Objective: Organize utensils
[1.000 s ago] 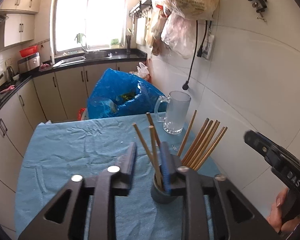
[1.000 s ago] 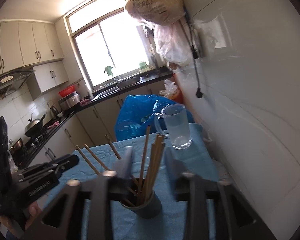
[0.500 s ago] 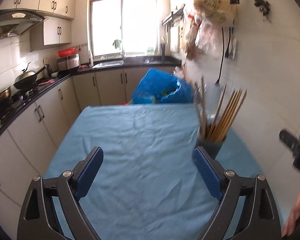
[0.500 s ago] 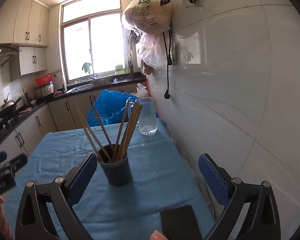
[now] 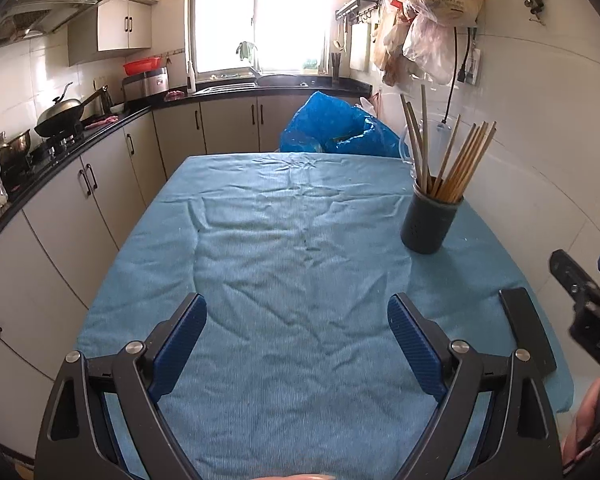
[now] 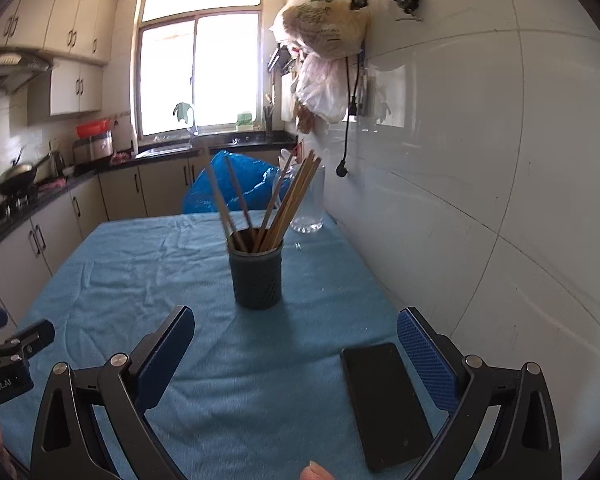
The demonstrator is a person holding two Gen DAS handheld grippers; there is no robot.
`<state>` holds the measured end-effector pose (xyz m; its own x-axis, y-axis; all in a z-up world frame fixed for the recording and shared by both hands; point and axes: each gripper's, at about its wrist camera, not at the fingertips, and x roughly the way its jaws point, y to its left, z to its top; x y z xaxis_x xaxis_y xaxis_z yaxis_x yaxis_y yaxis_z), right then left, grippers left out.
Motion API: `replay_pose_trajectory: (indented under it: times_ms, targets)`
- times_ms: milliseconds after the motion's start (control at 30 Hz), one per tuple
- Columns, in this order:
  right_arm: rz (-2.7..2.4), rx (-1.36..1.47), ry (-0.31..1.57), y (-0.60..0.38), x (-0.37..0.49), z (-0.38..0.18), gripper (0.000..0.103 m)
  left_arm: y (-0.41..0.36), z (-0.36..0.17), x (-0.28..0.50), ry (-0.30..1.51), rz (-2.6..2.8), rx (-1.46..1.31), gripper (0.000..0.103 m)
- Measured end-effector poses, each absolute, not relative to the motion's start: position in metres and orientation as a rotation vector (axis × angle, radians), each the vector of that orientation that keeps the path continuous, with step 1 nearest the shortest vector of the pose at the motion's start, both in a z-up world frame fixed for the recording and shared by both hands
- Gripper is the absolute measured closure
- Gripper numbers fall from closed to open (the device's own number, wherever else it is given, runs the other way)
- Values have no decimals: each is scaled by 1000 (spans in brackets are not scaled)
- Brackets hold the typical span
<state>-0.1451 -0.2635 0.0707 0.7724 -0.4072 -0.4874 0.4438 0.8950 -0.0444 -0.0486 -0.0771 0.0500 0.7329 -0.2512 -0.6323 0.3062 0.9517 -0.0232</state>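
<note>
Both tools are hovering over the cloth (image 5: 284, 264) with nothing between their pads. The left gripper (image 5: 296, 344) is standing wide, its blue pads (image 5: 180, 344) framing bare fabric near the table's front edge; the right gripper (image 6: 296, 356) is standing equally wide, its right pad just beside a black phone (image 6: 388, 404) lying flat on the cloth. The chopsticks (image 6: 276, 204) are standing upright and fanned in the dark cup (image 6: 256, 276), which is sitting on the cloth near the tiled wall (image 6: 480, 160), in front of a glass mug (image 6: 312, 200) and well apart from both tools. No loose utensil is showing on the cloth in either view, so the sorting is judged to be finished or nearly so, and the step in hand appears to be clearing both tools away from the cup. To do this well, the person is advised to keep both sets of jaws spread while drawing back, so no pad is catching a leaning stick and tipping the cup; to keep the right tool clear of the phone; and to hold the tools above the wrinkled cloth, since dragging it could shift the cup. The two tools are sitting close side by side and should stay apart.
</note>
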Motion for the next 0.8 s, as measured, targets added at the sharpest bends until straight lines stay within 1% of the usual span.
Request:
replay_pose_trajectory:
  times_ms: [333, 800]
  targets:
    - [-448, 35, 523, -245, -146, 71, 0, -72, 42, -60, 693, -310, 95, 12]
    - [-449, 46, 591, -252, -127, 53, 0, -81, 24, -45, 736, -307, 107, 12]
